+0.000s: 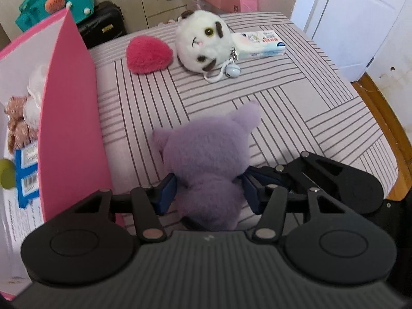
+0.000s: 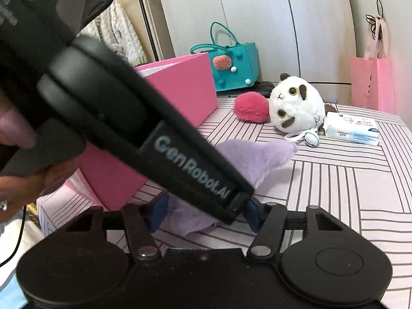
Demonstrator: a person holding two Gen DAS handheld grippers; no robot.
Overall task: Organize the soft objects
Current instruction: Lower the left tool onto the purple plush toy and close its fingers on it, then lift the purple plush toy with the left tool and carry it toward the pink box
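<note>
1. Striped pink bedspread point(image 1: 296, 97) covers the work surface; pale cabinets and a white door stand behind it.
2. Purple plush point(image 1: 206, 164) lies on the near middle of the spread, ears pointing to the far side.
3. Left gripper point(image 1: 208, 193): blue pads press into both flanks of the purple plush, clamped on it.
4. Right gripper point(image 2: 203, 212): in its own view the blue pads flank the near end of the purple plush point(image 2: 247, 159). The left tool's black body crosses in front, so contact cannot be told.
5. Pink box point(image 1: 69, 118) stands open at the left, just beside the purple plush. Brown and white soft toys point(image 1: 22, 118) lie inside.
6. Pink heart cushion point(image 1: 148, 55) lies at the far side, just left of the white cat plush point(image 1: 203, 43).
7. A bell on a strap point(image 1: 231, 70) hangs from the cat plush.
8. Tissue pack point(image 1: 262, 45) lies right of the cat, touching it.
9. Teal bag point(image 2: 231, 64) sits beyond the box. A pink paper bag point(image 2: 372, 82) hangs at the far right.
</note>
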